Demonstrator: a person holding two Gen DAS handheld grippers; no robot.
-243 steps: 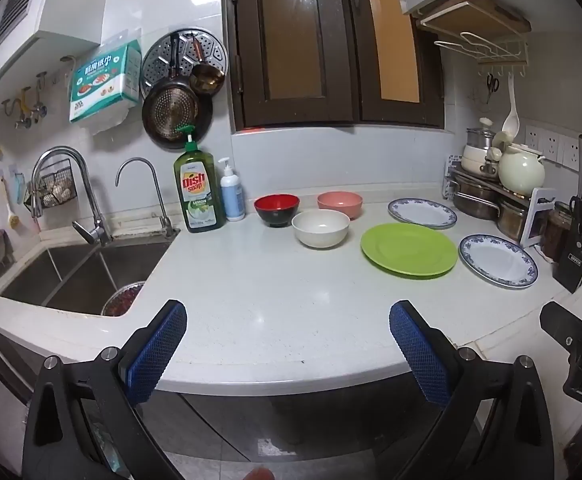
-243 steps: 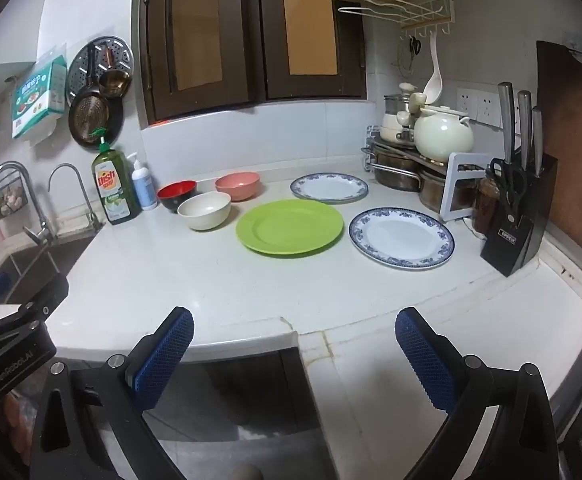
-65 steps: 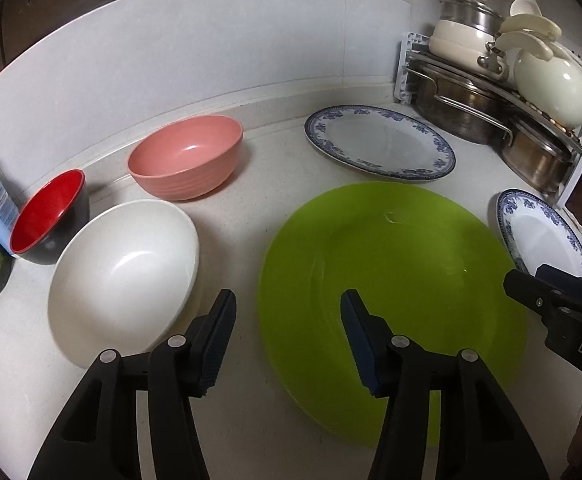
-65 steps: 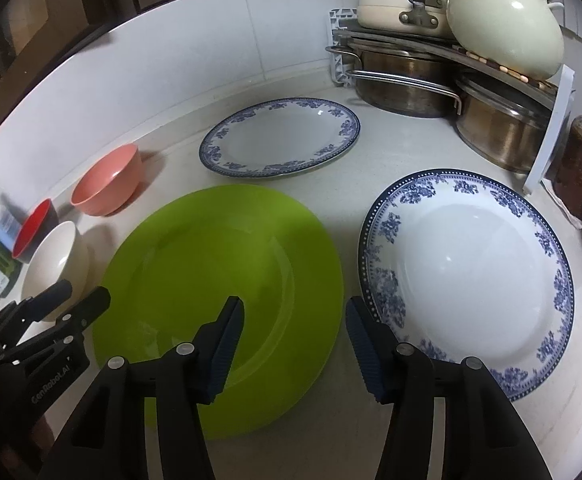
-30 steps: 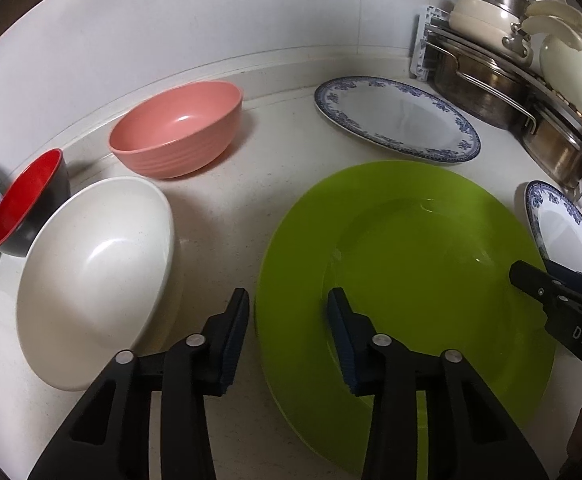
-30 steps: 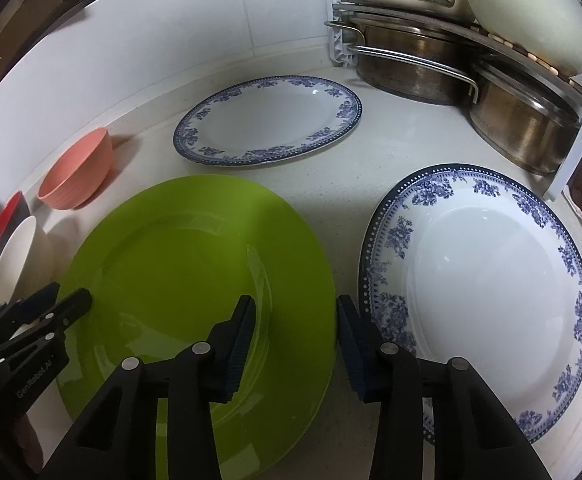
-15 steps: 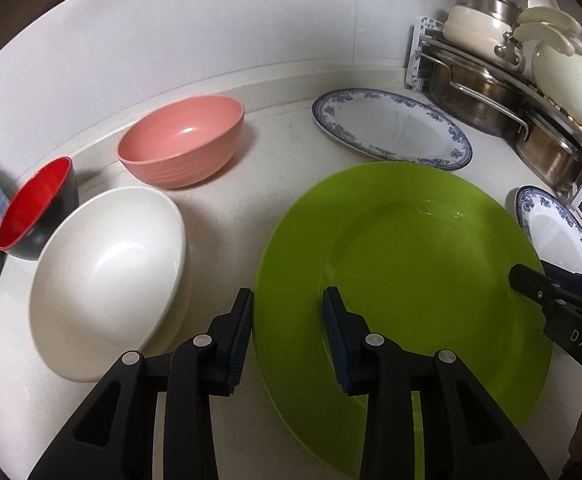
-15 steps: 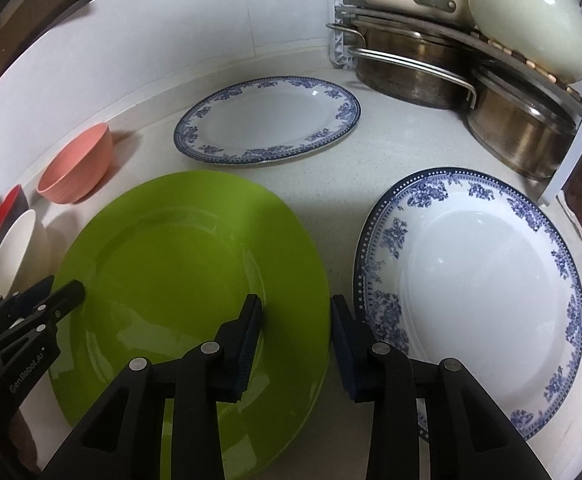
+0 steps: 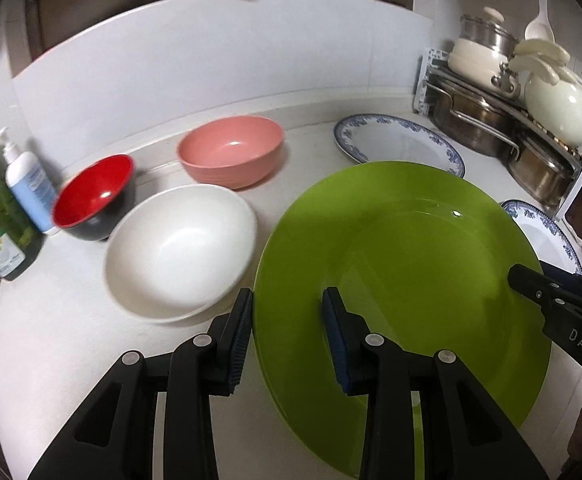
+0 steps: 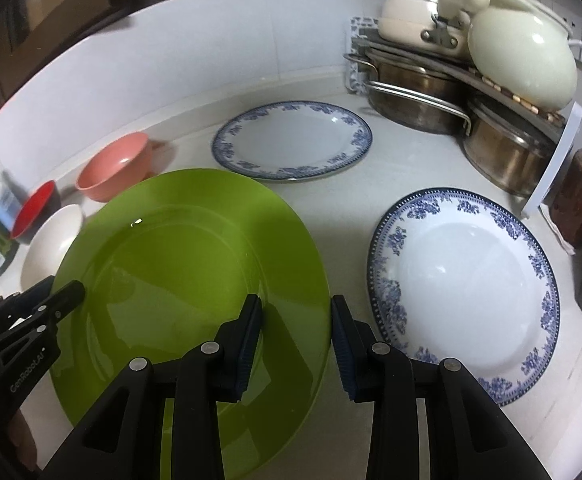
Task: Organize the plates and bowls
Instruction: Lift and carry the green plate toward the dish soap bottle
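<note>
Two tongs clamping glossy round green plate

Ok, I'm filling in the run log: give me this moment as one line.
left gripper: shut on green plate | right gripper: shut on opposite rim | plate: seems off counter

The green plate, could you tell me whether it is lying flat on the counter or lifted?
Lifted. The green plate overlaps the rear blue-rimmed plate, each hand-held gripper straddling one edge.

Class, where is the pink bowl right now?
The pink bowl sits at the back of the counter, between the red bowl and a blue-rimmed plate, behind the white bowl.
</note>
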